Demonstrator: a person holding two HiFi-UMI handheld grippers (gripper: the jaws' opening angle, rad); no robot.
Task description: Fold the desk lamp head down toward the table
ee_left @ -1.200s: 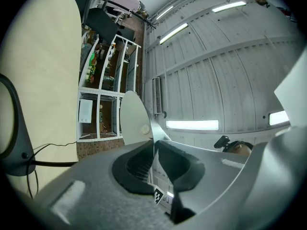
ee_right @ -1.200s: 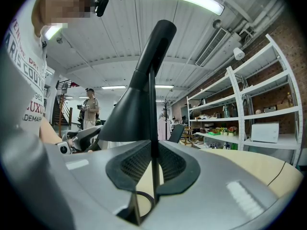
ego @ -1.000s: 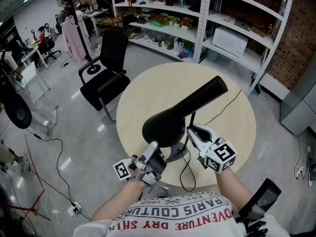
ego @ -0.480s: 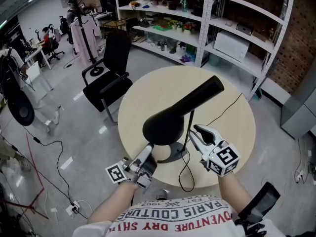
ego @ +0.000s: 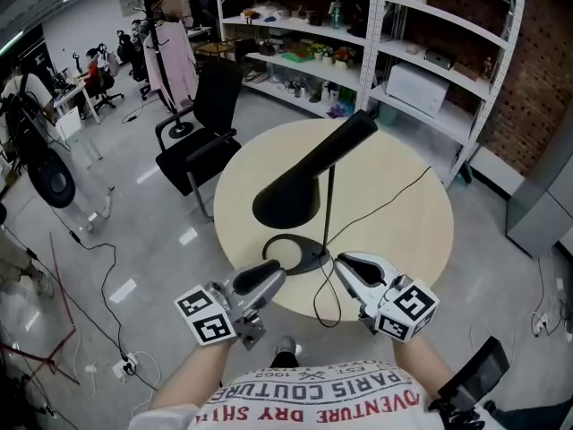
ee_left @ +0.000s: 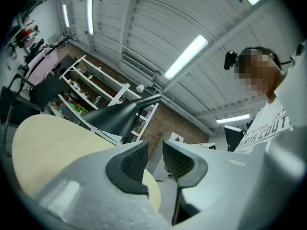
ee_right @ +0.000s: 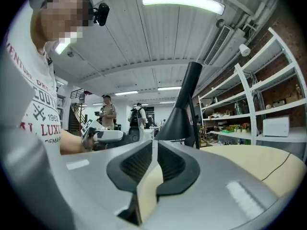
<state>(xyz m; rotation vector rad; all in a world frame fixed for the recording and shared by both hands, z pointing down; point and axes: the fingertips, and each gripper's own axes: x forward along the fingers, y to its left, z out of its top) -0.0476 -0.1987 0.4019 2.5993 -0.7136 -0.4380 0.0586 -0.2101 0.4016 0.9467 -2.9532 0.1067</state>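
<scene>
The black desk lamp stands on the round beige table (ego: 403, 231). Its cone head (ego: 286, 195) tilts down to the left above the ring base (ego: 291, 256), on a thin stem (ego: 329, 200). My left gripper (ego: 269, 274) hovers at the table's near edge, apart from the base, open with nothing between its pads. My right gripper (ego: 345, 262) is beside it, short of the stem, shut and empty. The lamp head (ee_left: 112, 119) shows beyond the left gripper (ee_left: 155, 155) in the left gripper view. It (ee_right: 177, 121) also rises ahead of the right gripper (ee_right: 153, 150) in the right gripper view.
The lamp's black cord (ego: 394, 200) trails across the table to the right, with a loop (ego: 327, 303) hanging over the near edge. A black office chair (ego: 201, 124) stands left of the table, and white shelving (ego: 358, 34) lines the back. People (ee_right: 108, 111) stand far off.
Both grippers have drawn back from the lamp's base and stem to the table's near edge. The left gripper has rolled over and opened.
</scene>
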